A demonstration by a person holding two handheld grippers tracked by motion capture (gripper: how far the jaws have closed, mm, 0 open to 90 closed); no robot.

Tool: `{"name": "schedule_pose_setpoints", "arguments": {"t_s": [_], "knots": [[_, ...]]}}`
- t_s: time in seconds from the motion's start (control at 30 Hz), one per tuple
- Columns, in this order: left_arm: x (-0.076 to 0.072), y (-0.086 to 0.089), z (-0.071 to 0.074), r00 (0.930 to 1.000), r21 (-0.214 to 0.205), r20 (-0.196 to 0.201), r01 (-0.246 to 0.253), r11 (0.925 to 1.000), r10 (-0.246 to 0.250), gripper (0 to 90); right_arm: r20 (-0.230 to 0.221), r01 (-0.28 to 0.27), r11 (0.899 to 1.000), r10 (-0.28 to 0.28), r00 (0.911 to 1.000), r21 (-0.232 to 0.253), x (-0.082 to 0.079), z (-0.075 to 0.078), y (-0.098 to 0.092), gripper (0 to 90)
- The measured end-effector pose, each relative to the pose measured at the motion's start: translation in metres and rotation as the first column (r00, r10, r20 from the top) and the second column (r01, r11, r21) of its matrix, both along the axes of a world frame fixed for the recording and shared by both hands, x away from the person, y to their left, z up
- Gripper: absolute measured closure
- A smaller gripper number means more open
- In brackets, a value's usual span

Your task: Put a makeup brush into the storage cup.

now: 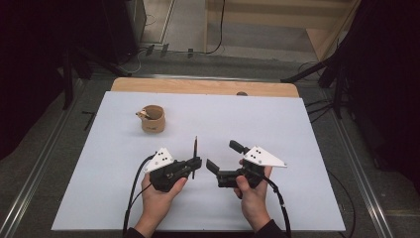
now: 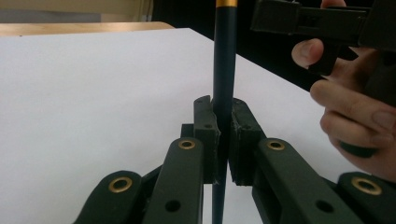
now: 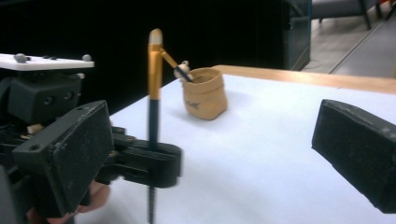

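Left gripper (image 1: 194, 167) pinching dark pen (image 1: 195, 154) mid-shaft, pads pressed tight either side, clear in left gripper view (image 2: 223, 140). Pen (image 2: 224, 65) upright, gold band at upper end, lower tip below the jaws, just above white table sheet (image 1: 297, 129). Right gripper (image 1: 223, 156) just right of pen, jaws spread wide, nothing between them, apart from pen. In right gripper view, own pads at left (image 3: 65, 149) and right (image 3: 359, 149) edges, well apart, pen (image 3: 153, 121) standing past left pad.

Step in hand, as judged: handover done or regrip finished, pen now carried by left gripper alone, right gripper freed. Likely next: pen into tan pouch-like holder (image 1: 152, 119), which sits beyond and left of pen, well apart. Calls for carrying pen over holder's open mouth, keeping it upright, lowering tip inside, then letting go. Risk: tipping soft holder, hitting item already inside.

Hard to make out: small item in holder (image 3: 183, 70), only pale-and-dark top poking over rim, kind unclear. Pen's top cut off in left gripper view, lower tip cut off by frame edge in both gripper views. Contact of tip with sheet not tellable. Room around table dark.
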State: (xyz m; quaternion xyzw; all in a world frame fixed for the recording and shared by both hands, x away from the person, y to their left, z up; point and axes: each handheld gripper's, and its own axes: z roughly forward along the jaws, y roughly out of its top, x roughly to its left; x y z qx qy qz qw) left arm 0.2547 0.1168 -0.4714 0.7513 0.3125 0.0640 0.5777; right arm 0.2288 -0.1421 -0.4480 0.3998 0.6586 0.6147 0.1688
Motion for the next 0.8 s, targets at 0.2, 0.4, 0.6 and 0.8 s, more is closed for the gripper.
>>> {"name": "schedule_pose_setpoints", "arguments": {"t_s": [0.2, 0.4, 0.6, 0.8], "knots": [[0.003, 0.007, 0.002, 0.9997, -0.012, 0.007, -0.024, 0.9996, 0.024, 84.5, 0.025, 0.047, 0.998, -0.046, 0.9986, -0.039, 0.001, 0.0, -0.014, 0.0], [0.004, 0.012, 0.004, 0.999, -0.024, 0.013, -0.043, 0.9988, 0.043, 84.5, 0.022, 0.064, 0.996, -0.063, 0.9978, -0.056, 0.001, -0.005, -0.03, 0.0], [0.005, 0.017, 0.007, 0.9976, -0.034, 0.03, -0.061, 0.9976, 0.062, 84.5, 0.036, 0.083, 0.994, -0.08, 0.9961, -0.073, 0.0, -0.01, -0.046, 2.4], [0.007, 0.022, 0.006, 0.9968, -0.036, 0.03, -0.073, 0.9967, 0.074, 84.5, 0.034, 0.124, 0.987, -0.122, 0.992, -0.099, -0.001, -0.012, -0.065, 5.5]]}}
